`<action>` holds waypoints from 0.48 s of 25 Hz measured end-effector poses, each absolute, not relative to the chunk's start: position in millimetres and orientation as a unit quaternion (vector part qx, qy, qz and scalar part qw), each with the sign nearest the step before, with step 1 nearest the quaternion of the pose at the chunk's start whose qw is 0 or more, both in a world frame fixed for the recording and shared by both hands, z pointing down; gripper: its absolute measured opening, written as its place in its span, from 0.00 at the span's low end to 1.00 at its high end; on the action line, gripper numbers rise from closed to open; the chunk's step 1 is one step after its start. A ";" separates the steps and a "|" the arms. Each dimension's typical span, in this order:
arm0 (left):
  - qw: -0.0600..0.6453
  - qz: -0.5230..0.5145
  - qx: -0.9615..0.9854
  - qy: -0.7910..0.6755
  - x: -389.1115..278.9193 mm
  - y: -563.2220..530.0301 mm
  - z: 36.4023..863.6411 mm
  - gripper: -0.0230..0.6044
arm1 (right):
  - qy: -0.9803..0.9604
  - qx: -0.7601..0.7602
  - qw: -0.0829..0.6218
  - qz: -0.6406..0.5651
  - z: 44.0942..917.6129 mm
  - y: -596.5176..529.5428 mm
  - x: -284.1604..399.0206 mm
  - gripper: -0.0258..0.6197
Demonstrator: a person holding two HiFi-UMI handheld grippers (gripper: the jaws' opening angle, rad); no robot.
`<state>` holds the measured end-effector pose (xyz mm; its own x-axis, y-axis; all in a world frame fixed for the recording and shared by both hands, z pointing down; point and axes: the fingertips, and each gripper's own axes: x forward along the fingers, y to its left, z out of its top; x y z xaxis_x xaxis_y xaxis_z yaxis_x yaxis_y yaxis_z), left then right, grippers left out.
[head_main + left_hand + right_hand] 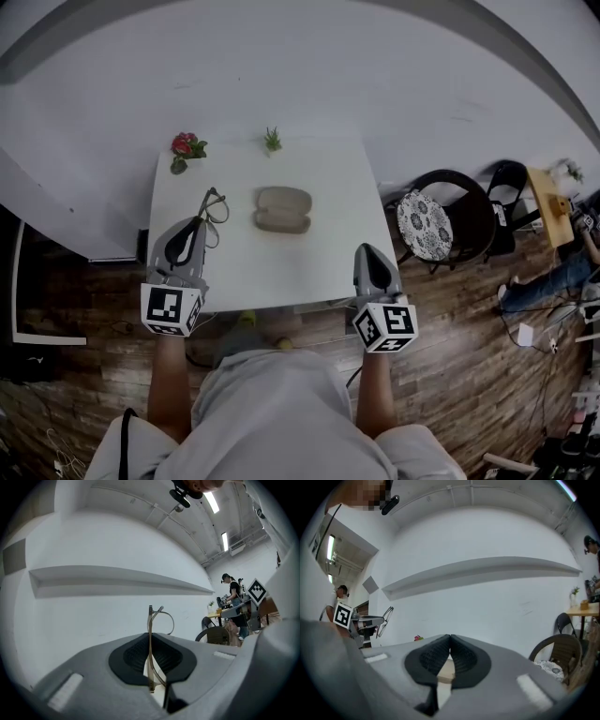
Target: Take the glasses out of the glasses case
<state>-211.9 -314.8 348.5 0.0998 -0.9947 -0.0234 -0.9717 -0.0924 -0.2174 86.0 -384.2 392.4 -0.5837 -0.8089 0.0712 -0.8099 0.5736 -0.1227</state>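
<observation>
Head view: both forearms reach forward, grippers level over the near edge of the white table (319, 272). Left gripper (198, 223) is pinching the glasses (215, 205), which stick out past its tips. Glasses case (282, 209) sits mid-table, right of the glasses and apart from both grippers; can't tell whether it's open. Right gripper (367, 249) is at the near right corner, well apart from the case. Flowers (186, 146) are at the far edge.

Left gripper view: only here the grip is clear. The jaws are narrow and clamped on one temple arm, which stands upright between the pads; a lens rim shows above the tips. Case is not visible.

Right gripper view: jaws are together with nothing between them. Left gripper with the glasses shows at far left, raised off the table.
</observation>
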 end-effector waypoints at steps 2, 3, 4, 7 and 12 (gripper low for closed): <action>0.089 -0.059 -0.733 0.672 -214.6 -309.3 346.3 0.07 | -0.886 0.458 0.004 0.066 390.1 -382.4 87.2 0.04; 0.089 -0.057 -0.732 0.673 -215.7 -307.0 345.3 0.07 | -0.886 0.460 0.004 0.063 389.3 -381.5 88.3 0.04; 0.090 -0.055 -0.731 0.674 -216.4 -304.9 344.8 0.07 | -0.885 0.462 0.004 0.062 389.0 -380.6 89.7 0.04; 0.091 -0.053 -0.729 0.676 -216.6 -300.9 345.1 0.07 | -0.883 0.466 0.006 0.059 389.0 -379.2 95.1 0.04; 0.095 -0.050 -0.731 0.674 -212.6 -299.3 343.9 0.07 | -0.882 0.468 0.003 0.054 385.3 -379.4 100.8 0.04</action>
<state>-212.6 -299.3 343.9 0.0865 -0.9947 -0.0554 -0.9757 -0.0734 -0.2062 100.8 -379.4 385.3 -0.5621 -0.8252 0.0559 -0.8258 0.5564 -0.0921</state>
